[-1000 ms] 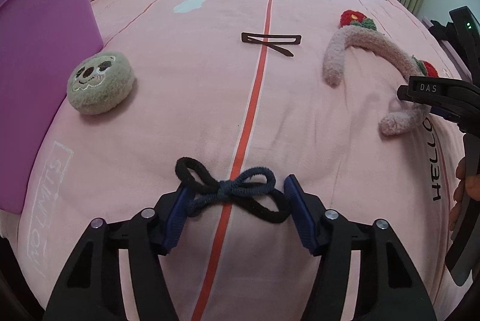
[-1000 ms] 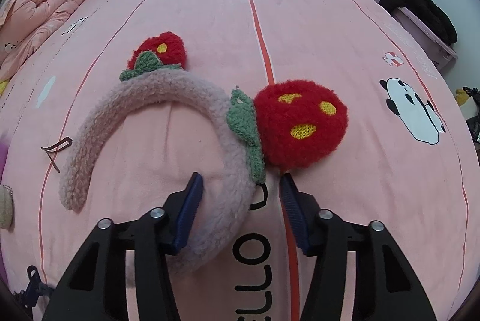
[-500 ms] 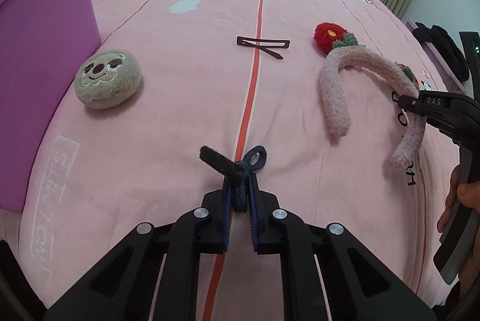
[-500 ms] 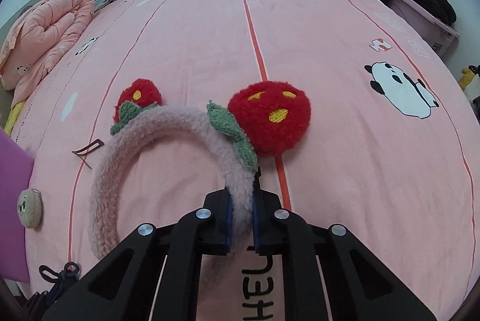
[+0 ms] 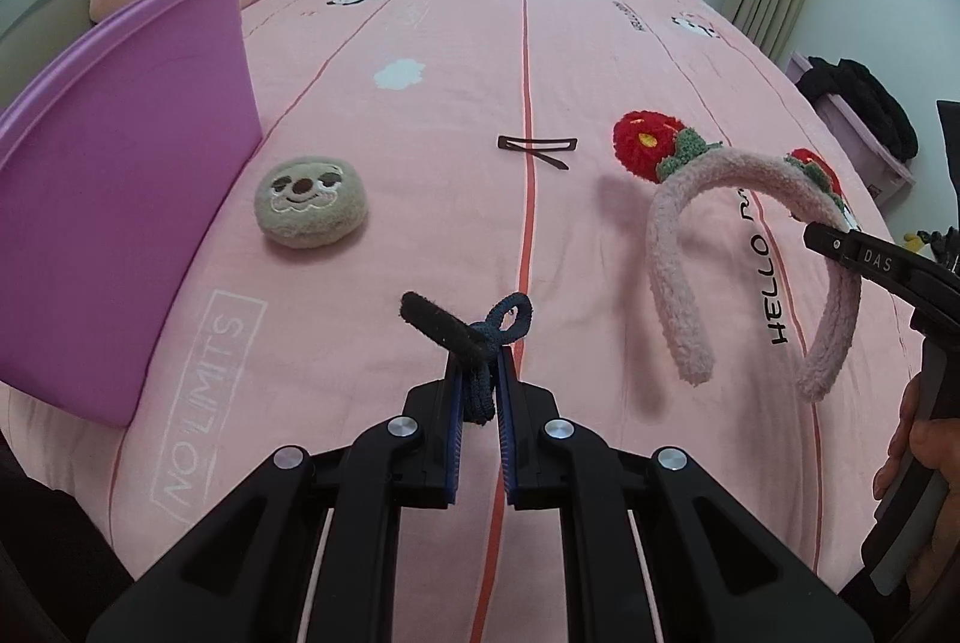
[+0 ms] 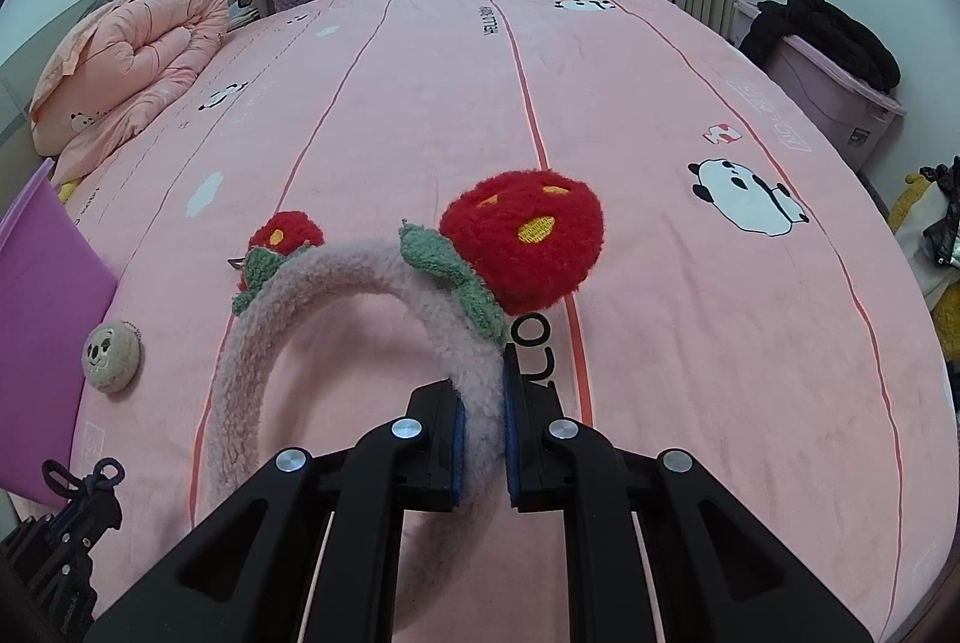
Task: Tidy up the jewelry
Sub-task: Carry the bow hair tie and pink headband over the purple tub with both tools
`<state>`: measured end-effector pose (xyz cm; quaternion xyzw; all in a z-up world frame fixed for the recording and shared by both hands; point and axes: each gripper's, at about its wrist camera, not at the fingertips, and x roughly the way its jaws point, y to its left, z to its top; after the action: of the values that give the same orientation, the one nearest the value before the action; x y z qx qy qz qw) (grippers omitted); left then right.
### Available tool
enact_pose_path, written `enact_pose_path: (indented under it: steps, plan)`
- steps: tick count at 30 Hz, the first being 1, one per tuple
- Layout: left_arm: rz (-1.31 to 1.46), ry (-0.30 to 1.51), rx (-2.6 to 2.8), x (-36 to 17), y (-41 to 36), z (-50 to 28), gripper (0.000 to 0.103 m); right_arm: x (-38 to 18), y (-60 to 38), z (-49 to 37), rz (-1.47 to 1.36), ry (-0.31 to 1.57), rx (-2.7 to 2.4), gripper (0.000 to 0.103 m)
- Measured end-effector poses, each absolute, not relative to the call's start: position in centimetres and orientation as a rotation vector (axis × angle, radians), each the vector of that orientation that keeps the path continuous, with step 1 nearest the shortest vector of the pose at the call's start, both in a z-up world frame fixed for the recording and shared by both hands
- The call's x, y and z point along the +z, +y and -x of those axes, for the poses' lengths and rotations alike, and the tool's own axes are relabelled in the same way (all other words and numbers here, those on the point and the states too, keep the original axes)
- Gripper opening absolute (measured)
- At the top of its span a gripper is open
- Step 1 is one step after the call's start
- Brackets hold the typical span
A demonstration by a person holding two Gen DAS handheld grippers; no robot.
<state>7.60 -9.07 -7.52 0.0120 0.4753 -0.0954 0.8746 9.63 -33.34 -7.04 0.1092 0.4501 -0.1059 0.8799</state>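
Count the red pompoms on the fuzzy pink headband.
2. The large red fluffy pompom sits just beyond the right tool; the smaller one sits on the fuzzy pink headband farther left.

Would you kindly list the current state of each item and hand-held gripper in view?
Left hand-held gripper: shut on hair tie.
Dark bow-shaped elastic hair tie: pinched, lifted off bed.
Right hand-held gripper: shut on headband.
Fluffy pink headband with red pompoms: held, raised.
Brown metal snap clip: lying flat.
Round beige plush face clip: resting on bed.
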Motion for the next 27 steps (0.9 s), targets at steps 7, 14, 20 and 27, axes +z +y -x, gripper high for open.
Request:
enact_pose_path:
  steps: [7, 14, 20, 27]
  plan:
    - [-0.006, 0.922, -0.189, -3.5, -5.9, -5.4, 0.010, -3.1, -31.0, -6.7, -0.217, 0.872, -0.202, 0.010]
    - [0.025, 0.842, -0.186, 1.0, -2.5, -2.9, 0.010, 0.7, -27.8, -4.4, -0.216, 0.803, -0.153, 0.010]
    - [0.041, 0.769, -0.164, 4.4, 0.8, -1.5, 0.010, 3.8, -24.6, -3.9, -0.196, 0.756, -0.092, 0.010]
    - [0.084, 0.714, -0.100, 7.5, 6.2, -1.8, 0.010, 6.6, -19.5, -5.5, -0.182, 0.719, -0.005, 0.010]
